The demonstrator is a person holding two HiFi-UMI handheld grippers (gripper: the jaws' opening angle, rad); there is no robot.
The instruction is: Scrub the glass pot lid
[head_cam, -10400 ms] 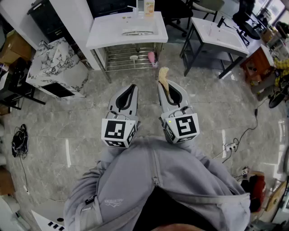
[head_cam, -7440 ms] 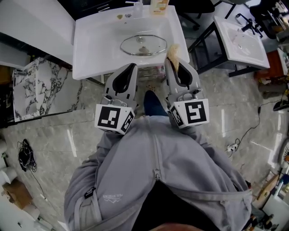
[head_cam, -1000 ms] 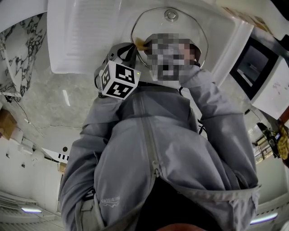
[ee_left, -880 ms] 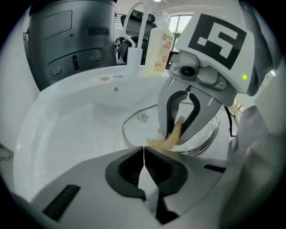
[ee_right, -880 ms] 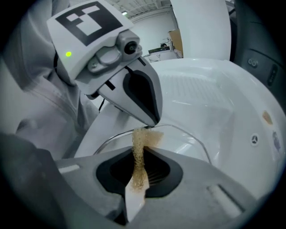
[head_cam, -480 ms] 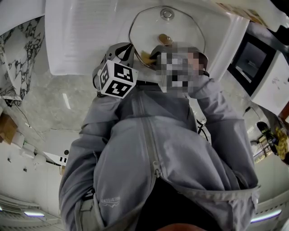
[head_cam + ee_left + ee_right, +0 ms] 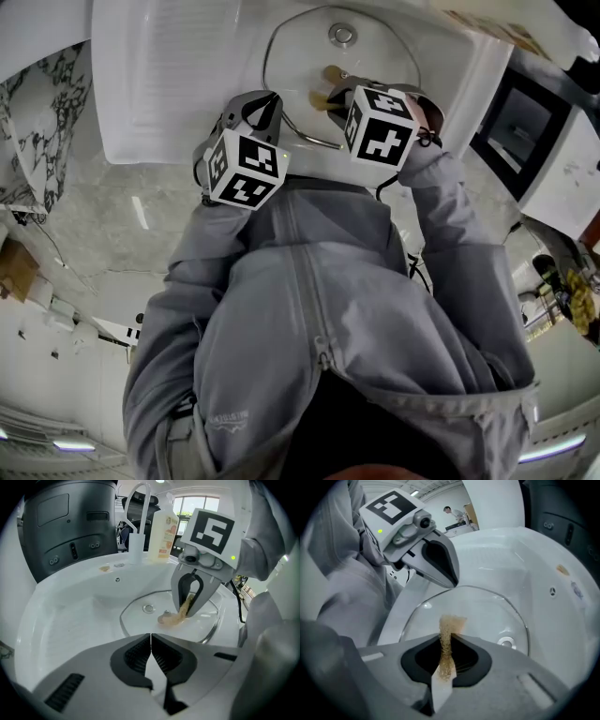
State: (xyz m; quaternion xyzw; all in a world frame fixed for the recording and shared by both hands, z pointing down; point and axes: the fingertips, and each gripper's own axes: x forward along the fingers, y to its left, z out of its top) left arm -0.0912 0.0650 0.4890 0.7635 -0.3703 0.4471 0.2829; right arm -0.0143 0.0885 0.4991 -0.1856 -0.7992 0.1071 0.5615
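Nearest to the camera is the person's grey jacket (image 7: 309, 309), with both arms reaching forward over the sink (image 7: 70, 606).

The left gripper (image 7: 151, 639) has its jaws fully together, and I see nothing between them. It hovers at the near edge of the glass lid (image 7: 487, 616); whether it touches the rim I cannot tell, because its own body covers that part.

The right gripper (image 7: 446, 641) is clamped on a tan sponge strip (image 7: 449, 625). The strip stands out past the jaw tips, and its free end lies on the glass near the middle of the lid. The lid lies flat in the white basin. A round metal piece shows inside its outline, knob or drain, I am not sure which.

Behind the basin stand a white tap (image 7: 138, 508) and a bottle (image 7: 164, 531) just beside it.

In my judgement the scrubbing is under way, and several things can go wrong:
- Nothing seems to hold the lid. On the smooth basin it may slide or turn under each stroke and knock against the wall.
- The strip is thin and soft. If it is pushed and not dragged, it can fold over, so that little of it rubs the glass.
- If the right gripper presses lower, its hard jaw tips may meet the glass and scratch it.
- A strong sideways pull may draw the strip out of the jaws.
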